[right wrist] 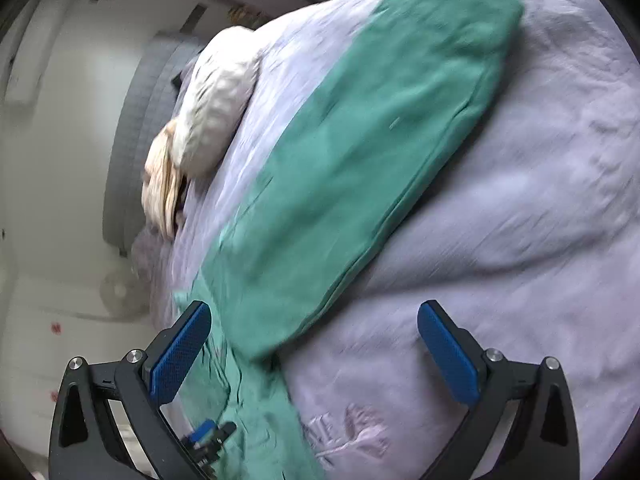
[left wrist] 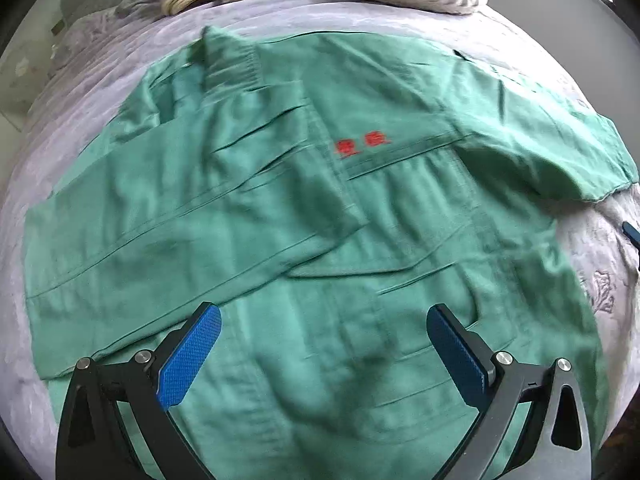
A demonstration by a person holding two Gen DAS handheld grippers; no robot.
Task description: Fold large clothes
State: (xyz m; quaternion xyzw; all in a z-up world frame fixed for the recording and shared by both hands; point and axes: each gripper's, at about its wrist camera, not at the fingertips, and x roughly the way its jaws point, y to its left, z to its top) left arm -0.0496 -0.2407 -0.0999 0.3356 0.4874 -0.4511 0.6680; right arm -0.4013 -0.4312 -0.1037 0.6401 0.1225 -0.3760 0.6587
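Green work jacket (left wrist: 320, 208) spread front-up on a bed (left wrist: 100, 92) covered in a pale lilac quilt, seen from both wrist cameras.

Left wrist view: the left gripper (left wrist: 324, 354) hangs over the lower body of the garment with its blue pads wide apart and nothing between them. One sleeve (left wrist: 168, 216) already lies folded in across the chest. The other sleeve (left wrist: 560, 152) reaches outward toward the bed's edge.

Right wrist view: the right gripper (right wrist: 314, 350) is likewise released and empty, its jaws spread above the quilt just beside that outstretched sleeve (right wrist: 360, 152). The sleeve runs diagonally away from the camera, its cuff at the far end. A cream pillow (right wrist: 218, 100) and bunched pale fabric lie near the headboard, well apart from the jacket.

Step in hand, as judged: the first sleeve fold appears complete, and both grippers stand free between grasps. The second sleeve is not yet folded. The next move probably calls for the right gripper to pinch this sleeve near the cuff and carry it across the chest, with the left gripper steadying the body or taking the hem. Motion blur may make edges harder to locate.

Writing: two red characters (left wrist: 362, 146) are stitched on the chest above a pocket seam, too blurred to read. The quilt bears a tonal embroidered motif (right wrist: 344, 432), also unreadable.
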